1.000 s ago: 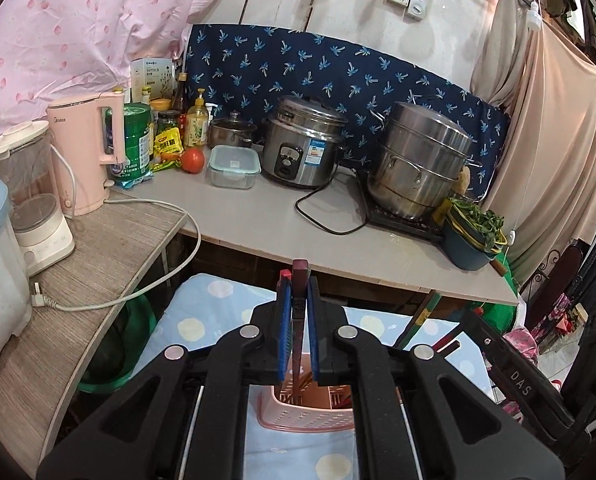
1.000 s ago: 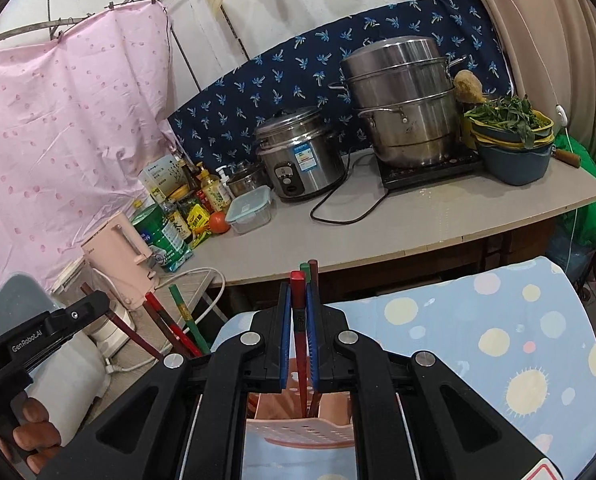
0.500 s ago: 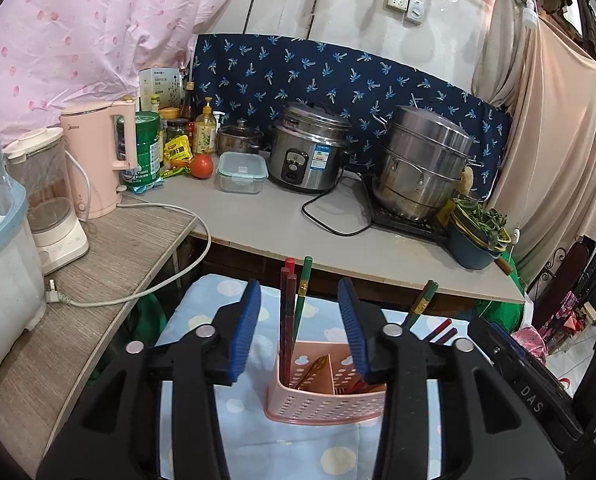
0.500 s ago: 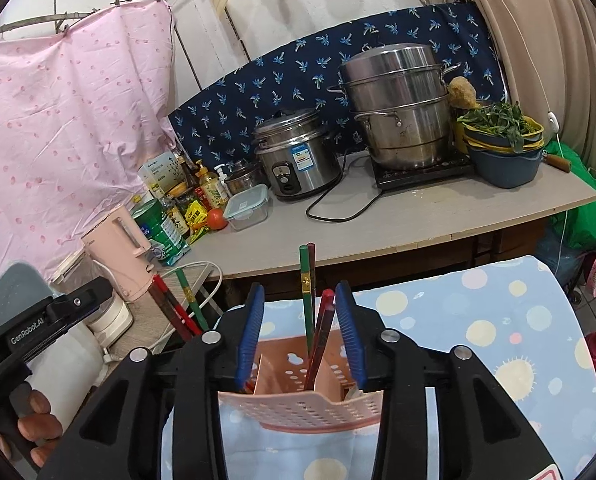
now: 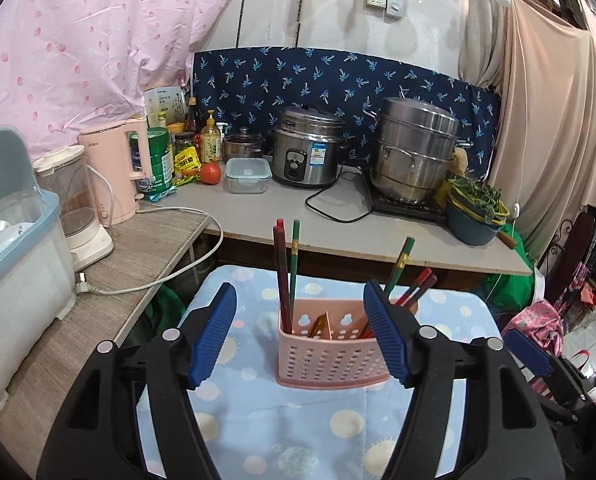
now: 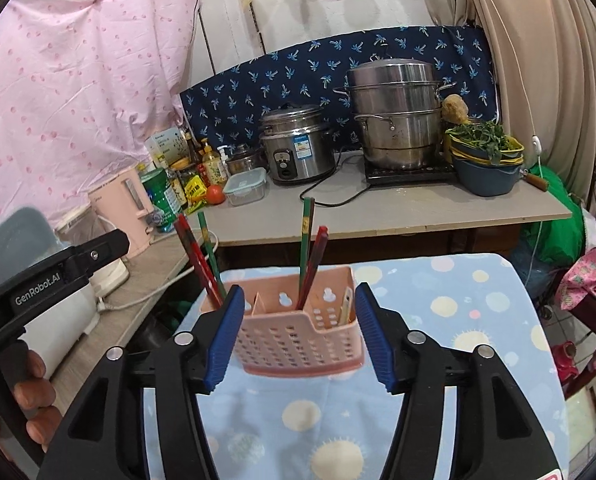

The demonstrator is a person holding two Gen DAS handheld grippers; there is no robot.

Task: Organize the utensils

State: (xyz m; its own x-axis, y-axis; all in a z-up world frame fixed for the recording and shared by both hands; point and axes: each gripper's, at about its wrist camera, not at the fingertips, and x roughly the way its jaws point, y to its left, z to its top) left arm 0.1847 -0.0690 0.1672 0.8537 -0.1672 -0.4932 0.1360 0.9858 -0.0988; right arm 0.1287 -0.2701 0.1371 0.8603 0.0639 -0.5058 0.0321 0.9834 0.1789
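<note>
Since the earlier frames both tools have been opening and pulling back, and the chopsticks they were clamping are now standing free in the caddy (image 5: 332, 354). The left tool (image 5: 302, 334) is standing with its jaws apart, nothing between the pads, only the caddy showing behind the gap at lower centre. The right tool (image 6: 295, 340) is also apart, and the caddy is appearing between its blue pads but not pressed by them.

The caddy is sitting on the dotted cloth (image 5: 281, 432), in the lower middle of both views. The left chopsticks (image 5: 285, 272) are standing almost upright in its left compartment; the right chopsticks (image 6: 310, 252) are leaning in the compartment at the other end.

What could go wrong, in my judgement: the caddy is light plastic on soft cloth, so a pad that is brushing its wall while drawing away may be tipping or sliding it. The right tool's pads are looking very near to the caddy sides, so a crooked retreat could be catching the rim. The leaning sticks are tall above the rim and could be knocked out by a passing finger. The cord (image 5: 165, 264) at centre left is lying away from this.
</note>
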